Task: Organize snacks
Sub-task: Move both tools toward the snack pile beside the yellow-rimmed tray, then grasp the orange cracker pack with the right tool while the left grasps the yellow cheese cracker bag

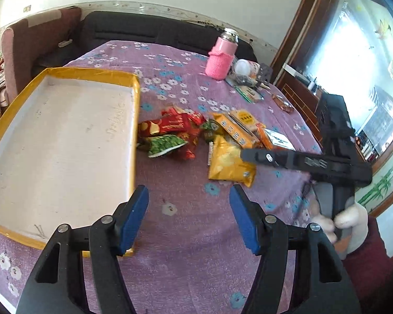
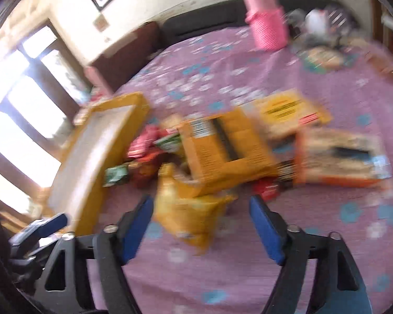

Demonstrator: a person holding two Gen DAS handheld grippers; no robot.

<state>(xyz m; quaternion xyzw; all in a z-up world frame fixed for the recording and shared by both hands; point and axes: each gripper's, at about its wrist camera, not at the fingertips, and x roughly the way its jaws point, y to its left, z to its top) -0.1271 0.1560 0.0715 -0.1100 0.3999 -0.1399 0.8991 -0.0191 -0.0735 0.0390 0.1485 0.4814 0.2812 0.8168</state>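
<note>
Left gripper (image 1: 188,219) over bare tablecloth (image 1: 186,248)

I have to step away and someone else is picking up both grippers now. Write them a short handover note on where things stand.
Left gripper: open, empty, above the tablecloth beside the tray's near corner.
Right gripper: open, holding nothing, pointed at the yellow chip bag; that view is blurred.
Tray: yellow-rimmed, nothing in it.
Snacks: all piled on the cloth right of the tray: red packets, green packet, yellow chip bag, yellow box.
Done: nothing sorted yet.
Left: move every snack into the tray; the chip bag looks nearest.
</note>
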